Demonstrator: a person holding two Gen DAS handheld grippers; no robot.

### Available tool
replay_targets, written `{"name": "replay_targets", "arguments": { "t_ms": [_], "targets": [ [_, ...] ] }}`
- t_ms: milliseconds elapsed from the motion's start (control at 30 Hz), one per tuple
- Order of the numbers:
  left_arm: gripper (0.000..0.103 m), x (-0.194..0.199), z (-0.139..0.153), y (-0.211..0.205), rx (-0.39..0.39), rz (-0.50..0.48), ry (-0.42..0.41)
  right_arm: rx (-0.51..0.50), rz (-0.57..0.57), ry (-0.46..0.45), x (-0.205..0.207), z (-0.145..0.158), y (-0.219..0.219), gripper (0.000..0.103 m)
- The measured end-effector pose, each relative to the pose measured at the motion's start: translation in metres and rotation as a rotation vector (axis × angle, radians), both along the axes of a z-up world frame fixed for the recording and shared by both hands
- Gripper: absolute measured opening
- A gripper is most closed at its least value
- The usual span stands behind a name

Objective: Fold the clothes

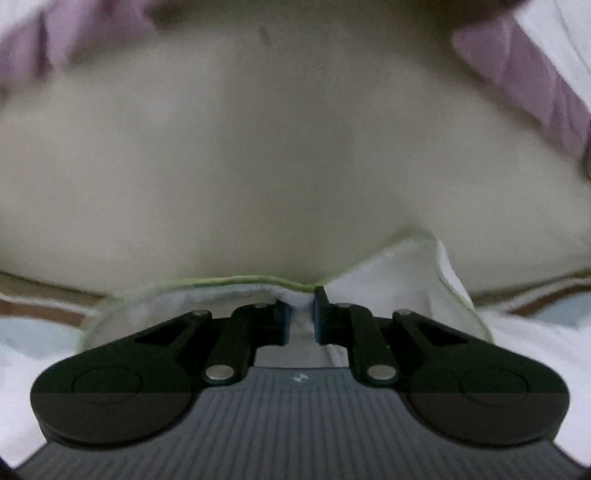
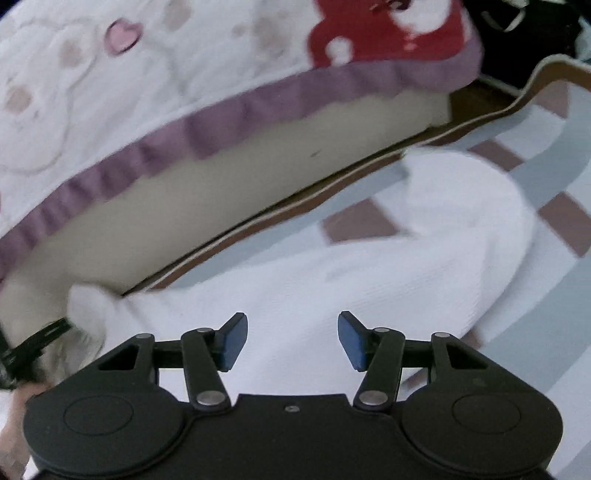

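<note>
A white garment lies spread on a checked mat. In the left wrist view its green-trimmed edge bunches up close to the camera, and my left gripper is shut on a fold of that white cloth, pinched between the blue pads. My right gripper hovers over the garment's near part, open, with nothing between its blue pads. At the far left of the right wrist view, the other gripper's black finger shows at a bunched corner of the garment.
A beige mattress side fills the view ahead, topped by a white quilt with a purple frill. The blue, white and brown checked mat runs along the bed. Dark clutter sits at the far right corner.
</note>
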State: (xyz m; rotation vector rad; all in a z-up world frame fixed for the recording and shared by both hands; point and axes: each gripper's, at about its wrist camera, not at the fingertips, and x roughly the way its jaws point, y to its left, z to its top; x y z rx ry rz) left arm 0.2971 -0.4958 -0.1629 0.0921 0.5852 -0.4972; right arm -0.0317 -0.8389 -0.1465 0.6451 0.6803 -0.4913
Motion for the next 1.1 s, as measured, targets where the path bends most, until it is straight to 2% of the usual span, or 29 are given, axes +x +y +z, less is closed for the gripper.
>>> {"name": "replay_targets", "arguments": {
  "t_ms": [33,100,167,233,267,333,367,433,500,567,667,700,733,800,867,1000,1033,1067,1100],
  "targets": [
    [0.014,-0.003,0.003,0.001,-0.012,0.018,-0.02,-0.018,-0.017,0.0,0.0,-0.001,-0.004,0.06],
    [0.016,-0.008,0.007,-0.006,0.027,0.062,-0.046,-0.054,-0.067,0.007,-0.005,0.001,-0.015,0.06],
    [0.025,-0.015,0.012,-0.016,0.074,0.048,-0.042,-0.073,-0.127,0.004,-0.011,0.001,-0.028,0.06],
    [0.039,-0.032,0.029,-0.015,0.022,-0.056,-0.012,-0.092,-0.187,0.0,-0.017,0.002,-0.041,0.06],
    [0.046,-0.047,0.037,-0.01,-0.053,-0.11,-0.028,-0.093,-0.24,-0.028,-0.029,0.005,-0.048,0.06],
    [0.077,-0.078,0.053,-0.001,-0.175,-0.192,-0.063,-0.096,-0.348,-0.084,-0.053,0.01,-0.063,0.06],
    [0.081,-0.092,0.06,0.002,-0.22,-0.224,-0.075,-0.076,-0.388,-0.127,-0.065,0.012,-0.071,0.06],
    [0.082,-0.11,0.065,-0.005,-0.243,-0.281,-0.039,-0.005,-0.458,-0.167,-0.085,0.004,-0.094,0.06],
    [0.082,-0.121,0.057,-0.029,-0.225,-0.338,0.049,0.057,-0.511,-0.161,-0.098,-0.01,-0.111,0.06],
    [0.079,-0.126,0.042,-0.064,-0.187,-0.382,0.141,0.121,-0.563,-0.155,-0.11,-0.024,-0.125,0.06],
    [0.065,-0.162,0.026,-0.093,-0.13,-0.455,0.21,0.226,-0.612,-0.194,-0.122,-0.041,-0.136,0.06],
    [0.052,-0.173,0.019,-0.109,-0.107,-0.491,0.208,0.262,-0.623,-0.215,-0.125,-0.047,-0.14,0.06],
    [0.032,-0.185,0.012,-0.125,-0.081,-0.53,0.206,0.297,-0.634,-0.237,-0.128,-0.053,-0.143,0.06],
    [0.001,-0.21,0.002,-0.148,-0.017,-0.604,0.214,0.353,-0.641,-0.276,-0.132,-0.061,-0.147,0.06],
    [0.001,-0.235,-0.004,-0.167,0.044,-0.655,0.228,0.357,-0.628,-0.298,-0.124,-0.068,-0.153,0.06],
    [0.002,-0.265,-0.013,-0.19,0.11,-0.694,0.245,0.316,-0.583,-0.309,-0.097,-0.07,-0.163,0.062],
    [0.002,-0.268,-0.016,-0.193,0.105,-0.695,0.267,0.297,-0.545,-0.313,-0.091,-0.07,-0.163,0.062],
    [0.002,-0.267,-0.018,-0.198,0.102,-0.686,0.285,0.278,-0.506,-0.317,-0.085,-0.07,-0.162,0.056],
    [0.002,-0.267,-0.019,-0.202,0.1,-0.678,0.303,0.259,-0.467,-0.32,-0.079,-0.071,-0.162,0.04]
  ]
}}
